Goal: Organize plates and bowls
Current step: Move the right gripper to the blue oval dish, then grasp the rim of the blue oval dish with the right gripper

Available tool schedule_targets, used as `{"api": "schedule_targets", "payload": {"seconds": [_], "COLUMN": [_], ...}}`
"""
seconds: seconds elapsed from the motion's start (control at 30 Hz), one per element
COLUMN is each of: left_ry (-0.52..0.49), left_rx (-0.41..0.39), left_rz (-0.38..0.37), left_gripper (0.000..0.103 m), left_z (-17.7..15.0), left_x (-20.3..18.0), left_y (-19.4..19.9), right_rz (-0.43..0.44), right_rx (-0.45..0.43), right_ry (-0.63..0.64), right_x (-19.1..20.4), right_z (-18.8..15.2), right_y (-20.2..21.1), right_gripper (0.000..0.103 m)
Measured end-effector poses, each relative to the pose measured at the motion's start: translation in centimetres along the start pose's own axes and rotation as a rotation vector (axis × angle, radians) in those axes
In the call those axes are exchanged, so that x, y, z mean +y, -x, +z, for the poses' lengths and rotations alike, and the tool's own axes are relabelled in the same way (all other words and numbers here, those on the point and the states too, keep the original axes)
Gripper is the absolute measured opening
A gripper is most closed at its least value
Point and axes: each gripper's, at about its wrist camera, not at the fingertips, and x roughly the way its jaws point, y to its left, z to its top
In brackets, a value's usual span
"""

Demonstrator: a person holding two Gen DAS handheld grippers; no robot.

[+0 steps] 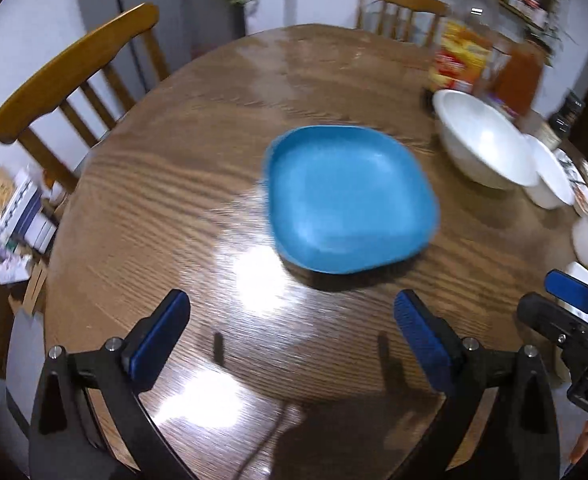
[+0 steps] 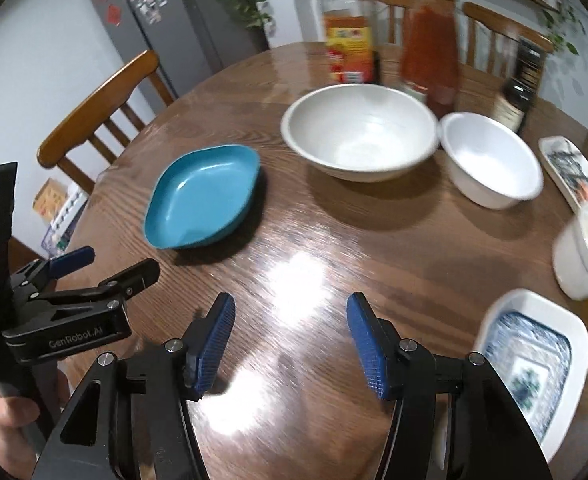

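Plates and bowls sit spread over the round wooden table [image 1: 142,216]. From the left wrist, one blue plate [image 1: 350,200] lies mid-table, ahead of the left gripper [image 1: 290,332], whose fingers are spread wide and empty. Beyond it stand one large white bowl [image 1: 486,140] and, blurred at the edge, perhaps two smaller ones.

From the right wrist, the right gripper [image 2: 290,344] is likewise parted, holding nothing. Three white bowls show: large [image 2: 360,136], medium [image 2: 490,160], small [image 2: 586,252]. Two patterned plates [image 2: 534,356] lie right, two bottles [image 2: 430,48] behind, three chairs [image 2: 98,108] around.
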Motion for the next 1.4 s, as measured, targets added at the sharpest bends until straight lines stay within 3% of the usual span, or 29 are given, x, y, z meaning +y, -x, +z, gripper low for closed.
{"api": "schedule_targets", "payload": {"seconds": [0.3,0.43,0.8,0.93,1.0,1.07,1.27,1.33,1.4], "left_ry": [0.033,0.048,0.042,0.020,0.012,0.009,-0.044,-0.055,-0.078], "left_rx": [0.016,0.051,0.093,0.088,0.084,0.084,0.080,0.078,0.065], "left_rz": [0.051,0.070,0.015,0.010,0.011,-0.008,-0.059,-0.091,-0.086], "left_gripper": [0.101,0.098,0.081,0.081,0.080,0.075,0.048,0.028,0.028], "left_z": [2.4,3.1,2.9,2.8,3.0,3.2,4.3,4.5,4.4], "left_x": [2.7,3.4,3.5,3.2,3.1,3.1,1.8,1.2,0.5], "left_y": [-2.8,-4.3,-5.8,-6.1,-6.3,-6.3,-6.3,-6.3,-6.2], "right_rz": [0.023,-0.011,-0.001,0.028,0.029,0.038,0.036,0.047,0.053], "right_rx": [0.030,0.033,0.079,0.099,0.095,0.103,0.098,0.098,0.101], "right_ry": [0.055,0.086,0.124,0.086,0.095,0.116,0.131,0.123,0.117], "right_x": [4.2,5.4,5.9,5.1,5.2,5.6,5.9,5.7,5.4], "right_z": [4.7,6.2,6.6,6.3,6.3,6.4,6.4,6.5,6.4], "right_y": [-5.7,-7.4,-9.6,-10.3,-10.4,-10.6,-10.5,-10.5,-10.3], "right_gripper": [0.059,0.059,0.059,0.058,0.052,0.044,0.038,0.035,0.033]}}
